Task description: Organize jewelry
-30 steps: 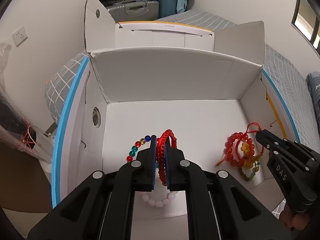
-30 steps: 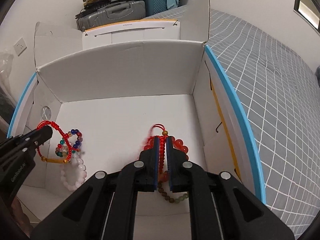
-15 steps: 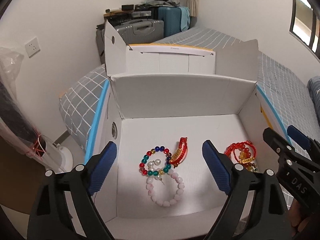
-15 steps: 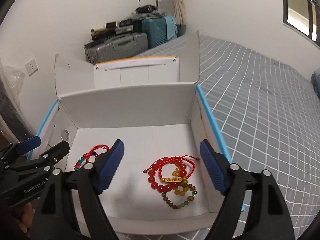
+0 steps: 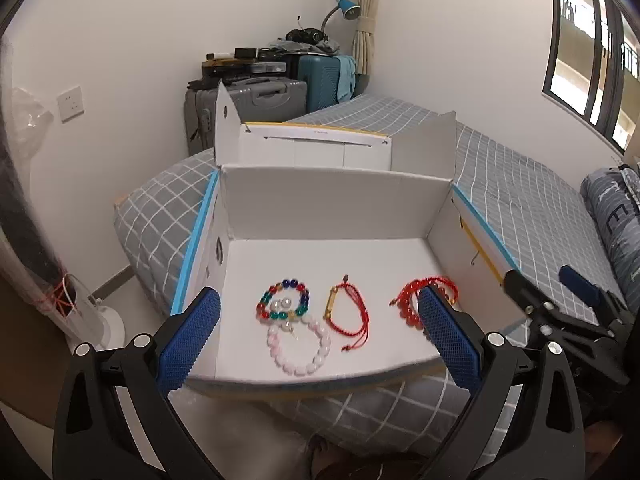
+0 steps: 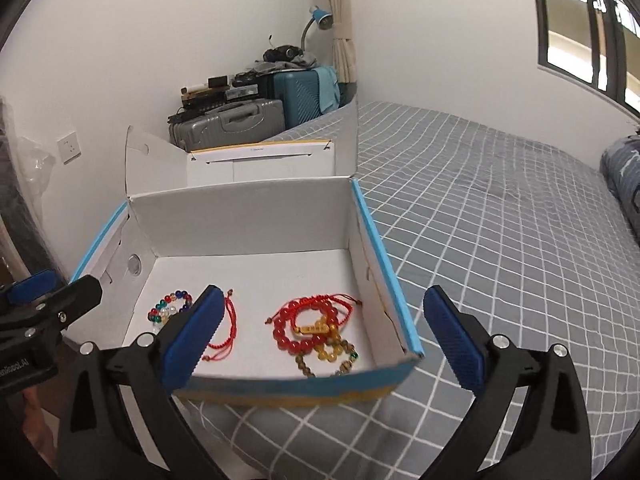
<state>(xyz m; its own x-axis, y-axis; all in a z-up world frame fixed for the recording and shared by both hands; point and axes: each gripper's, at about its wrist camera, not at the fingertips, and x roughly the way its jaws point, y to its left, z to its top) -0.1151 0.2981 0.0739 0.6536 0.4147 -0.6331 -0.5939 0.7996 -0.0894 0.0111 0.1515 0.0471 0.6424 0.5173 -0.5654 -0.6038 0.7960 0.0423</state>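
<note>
An open white box (image 5: 336, 204) with blue edges sits on the bed. On its floor lie a multicoloured bead bracelet (image 5: 290, 283), a pink bead bracelet (image 5: 298, 368) and a red cord bracelet (image 5: 356, 314) with a gold bar. To the right lies a heap with a red bead bracelet (image 6: 286, 336) and brown beads (image 6: 320, 370). My left gripper (image 5: 317, 298) hangs above the box's near edge, its jaws opening wide with nothing between them. My right gripper (image 6: 323, 294) is beside it over the right half, jaws also opening and empty.
The box (image 6: 240, 216) has its lid flaps standing up behind it. The grey checked bed (image 6: 500, 240) stretches to the right, with a pillow (image 5: 616, 216) at its far end. Suitcases (image 5: 256, 100) and a lamp (image 5: 344, 4) stand in the corner. A plastic-wrapped stand (image 5: 60, 304) is at the left.
Both grippers let go of the red bracelets they were shut on, opened wide and drew back and up out of the box. The bracelets now lie on the box floor.
</note>
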